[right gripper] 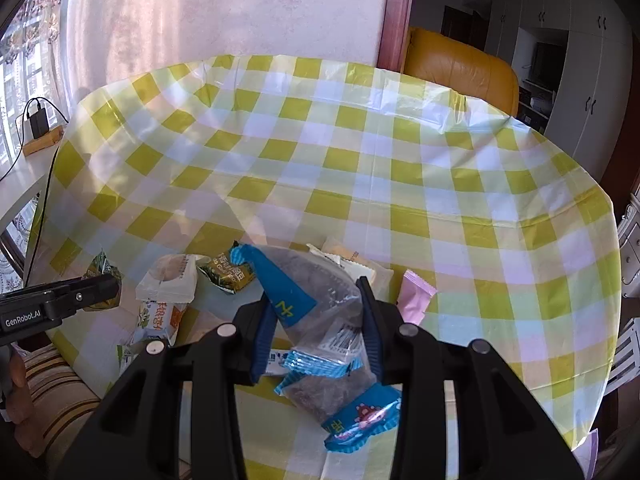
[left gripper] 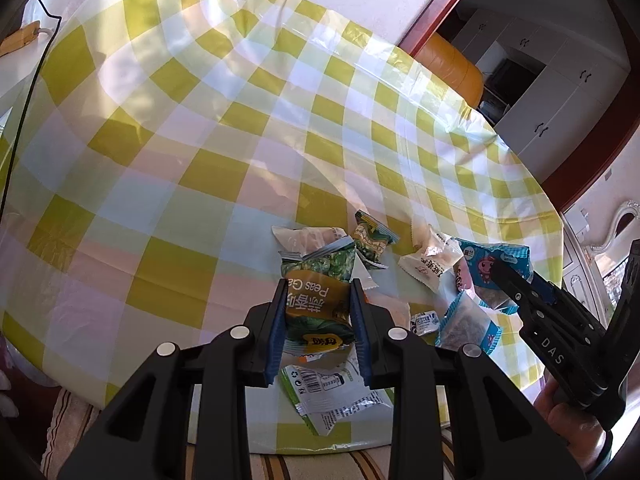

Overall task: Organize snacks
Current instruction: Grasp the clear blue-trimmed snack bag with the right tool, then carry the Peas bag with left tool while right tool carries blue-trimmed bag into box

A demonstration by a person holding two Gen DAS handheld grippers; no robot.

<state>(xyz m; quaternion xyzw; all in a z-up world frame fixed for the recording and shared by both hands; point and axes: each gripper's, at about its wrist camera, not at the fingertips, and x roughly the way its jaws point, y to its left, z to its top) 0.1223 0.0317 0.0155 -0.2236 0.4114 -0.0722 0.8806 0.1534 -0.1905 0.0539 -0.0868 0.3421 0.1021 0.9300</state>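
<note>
In the left wrist view my left gripper (left gripper: 320, 286) is shut on a green pea snack packet (left gripper: 316, 304), lifted just above the table. In the right wrist view my right gripper (right gripper: 314, 292) is shut on a blue-and-clear snack packet (right gripper: 320, 300), its pads pressing both sides. A second blue packet (right gripper: 356, 412) lies under it. Each view shows the other gripper from the side: the right gripper (left gripper: 520, 280) at the right, the left gripper (right gripper: 106, 286) at the left. Several loose snacks lie between them, among them a white packet (left gripper: 430, 258) and a small green packet (left gripper: 372, 240).
A yellow-checked tablecloth (right gripper: 360, 152) covers the round table. A pink packet (right gripper: 416, 296) and a cream packet (right gripper: 352, 264) lie right of my right gripper. An orange chair (right gripper: 460, 72) stands at the far edge. A striped cushion (right gripper: 52, 396) sits at the near edge.
</note>
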